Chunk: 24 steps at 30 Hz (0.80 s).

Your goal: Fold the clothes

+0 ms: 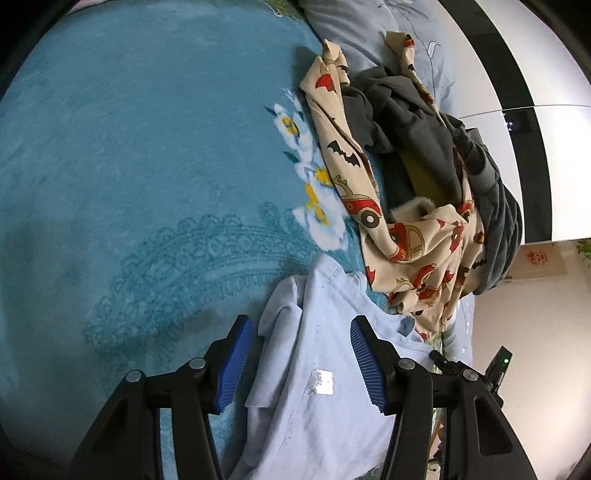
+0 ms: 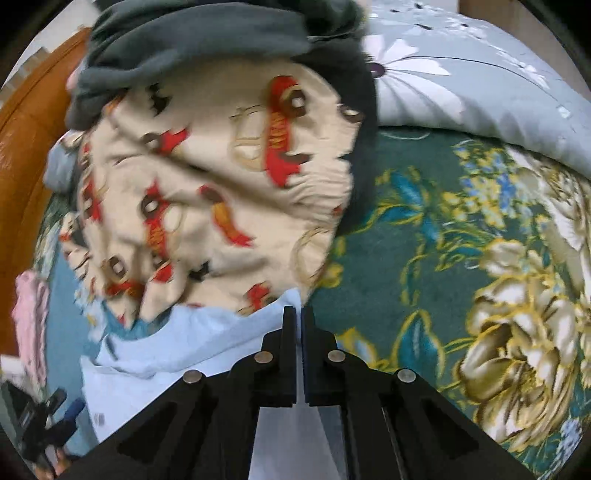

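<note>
A light blue shirt (image 1: 321, 369) lies on a teal blanket (image 1: 129, 166). My left gripper (image 1: 301, 360) is open, its blue pads (image 1: 232, 365) straddling the shirt's upper part. In the right wrist view, my right gripper (image 2: 299, 317) is shut on an edge of the light blue shirt (image 2: 177, 343). Just beyond lies a cream garment with red cars (image 2: 221, 184) (image 1: 406, 236), tangled with dark grey clothes (image 2: 207, 33) (image 1: 417, 122).
A grey-blue floral quilt (image 2: 480, 85) is bunched at the back. A dark green floral blanket (image 2: 461, 258) covers the right side. A brown wooden board (image 2: 22, 166) stands at the left, with a pink cloth (image 2: 29, 314) beside it.
</note>
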{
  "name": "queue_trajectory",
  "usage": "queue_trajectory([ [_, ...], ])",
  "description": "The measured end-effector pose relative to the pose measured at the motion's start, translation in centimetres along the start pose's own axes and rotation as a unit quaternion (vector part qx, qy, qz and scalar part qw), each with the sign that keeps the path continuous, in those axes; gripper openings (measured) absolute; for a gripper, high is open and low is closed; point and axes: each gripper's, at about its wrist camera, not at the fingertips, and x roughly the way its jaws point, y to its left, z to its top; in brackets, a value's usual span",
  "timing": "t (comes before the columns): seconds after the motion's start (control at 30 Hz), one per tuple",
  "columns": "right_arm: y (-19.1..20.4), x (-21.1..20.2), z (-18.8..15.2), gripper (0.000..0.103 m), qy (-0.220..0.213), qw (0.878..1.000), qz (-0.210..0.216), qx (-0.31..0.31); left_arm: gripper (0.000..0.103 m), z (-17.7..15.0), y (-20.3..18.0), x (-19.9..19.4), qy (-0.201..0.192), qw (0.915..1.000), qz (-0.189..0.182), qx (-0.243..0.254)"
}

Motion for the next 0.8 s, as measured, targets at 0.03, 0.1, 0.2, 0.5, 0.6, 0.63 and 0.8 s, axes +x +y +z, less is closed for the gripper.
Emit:
queue_trajectory([
  [0.03, 0.0, 0.4, 0.0, 0.002, 0.003, 1.0, -0.004, 0.001, 0.059, 0.0, 0.0, 0.0, -0.001, 1.0, 0.004, 0.002],
  [0.1, 0.2, 1.2, -0.2, 0.002, 0.011, 1.0, -0.011, 0.003, 0.059, -0.1, -0.1, -0.1, -0.002, 0.9999, 0.011, 0.005],
  [0.2, 0.4, 2.2, -0.6, 0.003, 0.022, 1.0, -0.02, 0.006, 0.059, -0.4, -0.5, -0.4, -0.005, 0.9996, 0.018, 0.02],
  [0.5, -3.8, -3.3, -3.7, 0.043, 0.003, 0.997, 0.062, 0.047, 0.059, -6.8, -6.6, 0.5, 0.034, 0.989, -0.007, 0.144],
  [0.6, -7.2, -3.8, -8.3, 0.043, 0.038, 0.989, 0.1, 0.103, 0.059, -11.0, -9.7, 3.5, 0.121, 0.9718, -0.027, 0.2],
  [0.63, -8.2, -3.9, -10.1, 0.043, 0.05, 0.985, 0.111, 0.123, 0.059, -12.2, -10.6, 4.4, 0.143, 0.9645, -0.021, 0.221],
  [0.8, -12.5, -4.5, -18.6, 0.044, 0.082, 0.948, 0.196, 0.239, 0.058, -16.7, -12.1, 8.5, 0.243, 0.9359, 0.002, 0.255],
])
